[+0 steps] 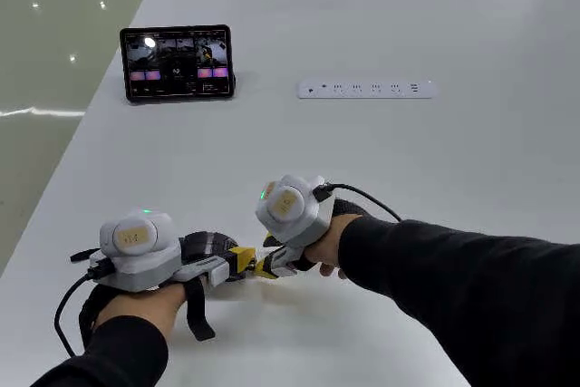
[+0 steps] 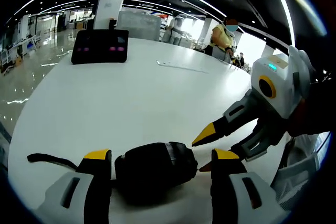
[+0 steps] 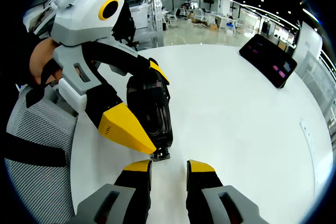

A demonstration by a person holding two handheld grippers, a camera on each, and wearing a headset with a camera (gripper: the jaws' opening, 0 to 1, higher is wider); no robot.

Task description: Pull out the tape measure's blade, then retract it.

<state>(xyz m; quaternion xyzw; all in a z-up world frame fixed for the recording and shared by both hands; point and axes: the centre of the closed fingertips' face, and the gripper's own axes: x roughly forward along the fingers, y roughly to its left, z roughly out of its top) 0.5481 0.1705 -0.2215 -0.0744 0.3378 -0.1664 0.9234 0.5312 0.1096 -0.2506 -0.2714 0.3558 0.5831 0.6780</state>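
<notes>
White table (image 1: 408, 160), seen from above in the head view, with 2 hand-held grippers in the lower half of the frame. Left gripper (image 2: 161, 156), lower left of the head view: its 2 yellow-tipped jaws are clamped on opposite sides of the tape measure. Right gripper (image 3: 169, 167), lower centre of the head view: jaws narrowly parted, pinching nothing. Tablet (image 1: 177, 62), propped upright at upper left, screen lit. Power strip (image 1: 366, 89), lying flat at upper centre-right. Tape measure (image 3: 152, 106): black case on the table between the left gripper's jaws. In the right gripper view its long axis runs from the upper centre of the frame down to the bottom centre. Blade hook (image 3: 160, 155): at the case's lower end, pointing at the right gripper's tips and just beyond them.
</notes>
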